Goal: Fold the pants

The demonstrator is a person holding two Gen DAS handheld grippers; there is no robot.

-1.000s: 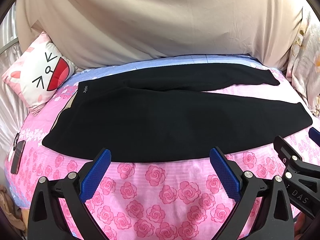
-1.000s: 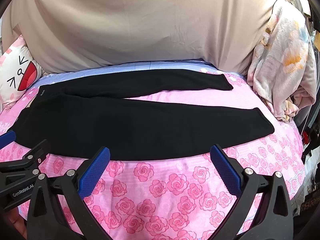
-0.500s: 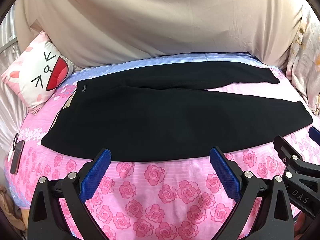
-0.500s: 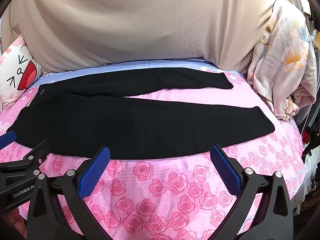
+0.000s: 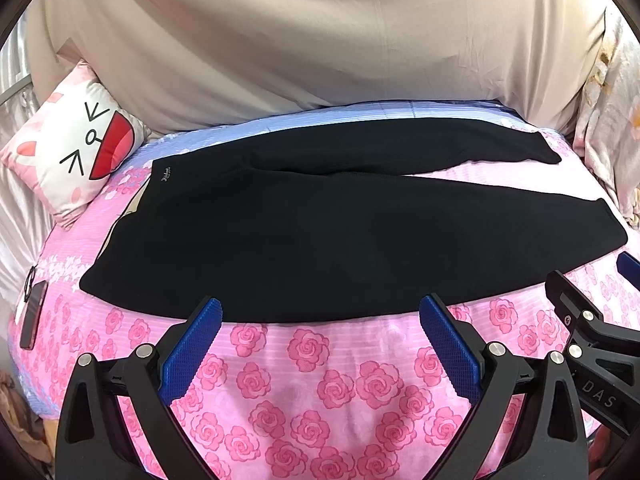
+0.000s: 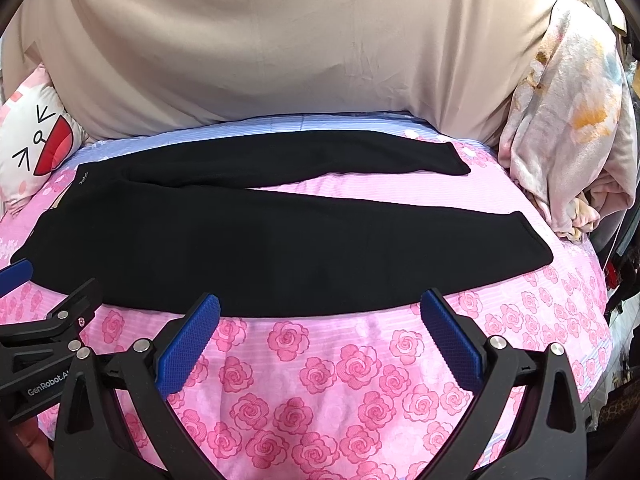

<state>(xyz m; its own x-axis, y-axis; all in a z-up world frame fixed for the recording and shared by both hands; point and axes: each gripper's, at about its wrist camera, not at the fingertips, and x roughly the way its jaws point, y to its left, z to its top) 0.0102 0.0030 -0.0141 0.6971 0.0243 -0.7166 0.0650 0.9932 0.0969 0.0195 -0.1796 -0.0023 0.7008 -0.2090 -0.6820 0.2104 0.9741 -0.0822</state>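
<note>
Barely anything moved: both views crept slightly nearer the flat black fabric pants (image 5: 340,236) on the pink rose-print bedsheet (image 5: 320,380). Left gripper (image 5: 320,320) (wide open, empty), right gripper (image 6: 320,316) likewise; the near hem lies just beyond the fingertips.

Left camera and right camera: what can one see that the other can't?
Only the left camera shows the dark phone lying at the bed's left edge. Only the right camera shows the flowery blanket heaped at the bed's right end. Both show the black pants spread flat on the pink rose sheet, the cat-face pillow, and both open tongs, left and right, touching nothing.
</note>
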